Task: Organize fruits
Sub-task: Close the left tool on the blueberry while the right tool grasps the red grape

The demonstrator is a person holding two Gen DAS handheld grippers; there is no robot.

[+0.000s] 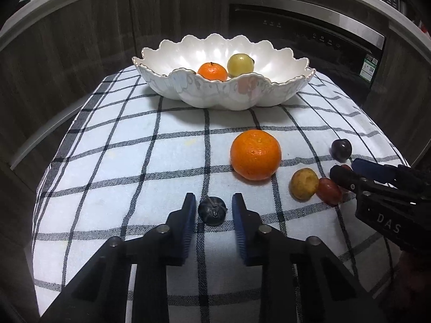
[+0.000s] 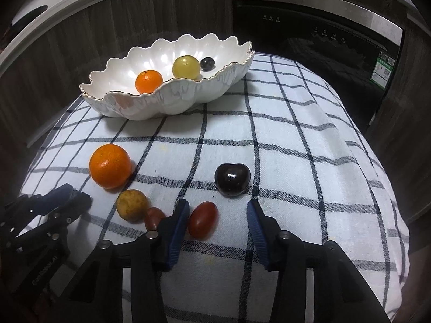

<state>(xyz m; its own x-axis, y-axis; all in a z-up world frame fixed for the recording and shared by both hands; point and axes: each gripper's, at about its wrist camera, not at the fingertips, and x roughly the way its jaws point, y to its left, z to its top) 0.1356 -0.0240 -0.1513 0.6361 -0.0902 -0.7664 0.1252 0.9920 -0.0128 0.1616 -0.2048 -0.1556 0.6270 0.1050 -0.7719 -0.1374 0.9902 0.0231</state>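
My left gripper point(image 1: 213, 202) is shut on a small dark berry point(image 1: 212, 211) that rests on the checked cloth point(image 1: 121, 161). My right gripper point(image 2: 218, 207) stands open around a red grape tomato point(image 2: 202, 220), which lies against its left pad. A glossy dark cherry point(image 2: 233, 179) sits just ahead of it. A second red tomato point(image 2: 153, 218), a yellow-brown fruit point(image 2: 132, 205) and a large orange point(image 2: 110, 166) lie to the left. The scalloped white bowl point(image 1: 282, 80) at the back holds a small orange point(image 1: 212, 71) and a yellow-green fruit point(image 1: 240, 65).
The cloth-covered surface drops off on all sides. A dark appliance front point(image 2: 323, 40) and wooden cabinet doors point(image 1: 67, 40) stand behind it. The two grippers work close together, with the right one point(image 1: 342, 172) just right of the left one.
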